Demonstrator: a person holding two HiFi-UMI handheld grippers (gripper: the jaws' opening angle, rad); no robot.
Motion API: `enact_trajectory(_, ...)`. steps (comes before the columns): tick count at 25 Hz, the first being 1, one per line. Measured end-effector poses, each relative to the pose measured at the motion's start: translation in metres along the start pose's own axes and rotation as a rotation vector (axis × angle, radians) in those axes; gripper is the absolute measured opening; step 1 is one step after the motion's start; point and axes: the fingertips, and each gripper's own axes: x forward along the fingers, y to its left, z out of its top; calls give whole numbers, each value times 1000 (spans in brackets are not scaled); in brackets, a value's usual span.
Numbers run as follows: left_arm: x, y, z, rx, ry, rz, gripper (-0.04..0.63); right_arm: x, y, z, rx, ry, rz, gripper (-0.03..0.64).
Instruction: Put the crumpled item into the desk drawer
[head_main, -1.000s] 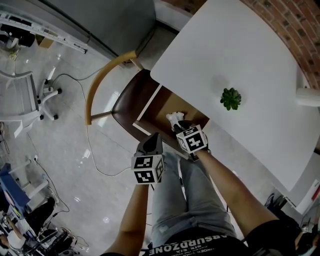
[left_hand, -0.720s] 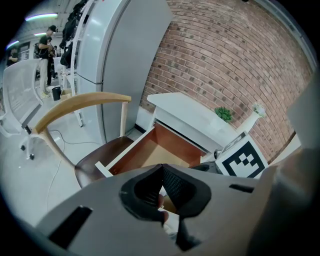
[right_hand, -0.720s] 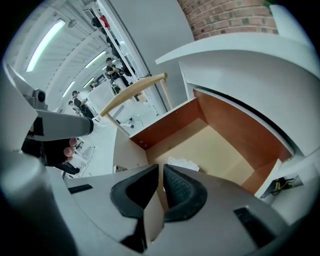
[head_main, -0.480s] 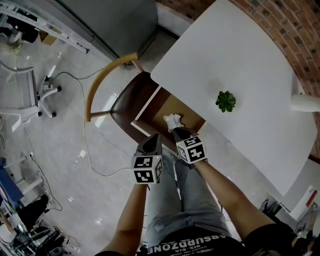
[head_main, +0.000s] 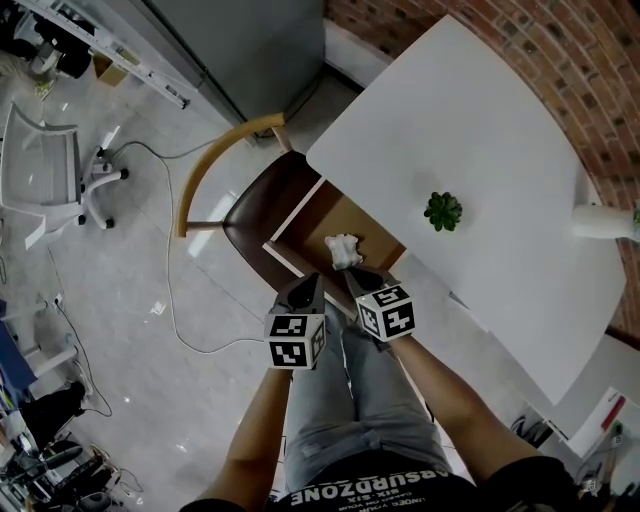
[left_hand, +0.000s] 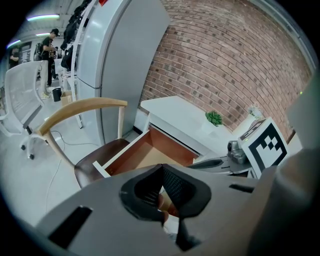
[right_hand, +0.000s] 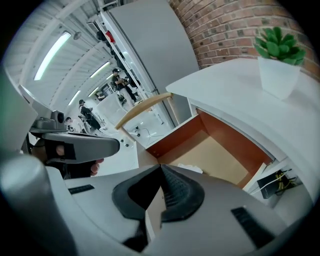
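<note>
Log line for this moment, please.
crumpled white item: lying in open desk drawer | right gripper: jaws just closed, empty, clear of item | left gripper: shut, empty

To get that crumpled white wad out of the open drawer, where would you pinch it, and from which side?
Pinch the raised folds on top of the wad, coming straight down. It lies low inside the drawer, whose walls block the sides, and its bumpy top probably gives jaws something to close on.

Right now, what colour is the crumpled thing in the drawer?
White; the crumpled item shows best in the head view.
</note>
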Motion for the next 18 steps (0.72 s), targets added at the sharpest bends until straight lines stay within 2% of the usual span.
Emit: enact_trajectory(18,-28,-29,11,10,-26,-3,6,-58,37,21,-66,-59,41,-3)
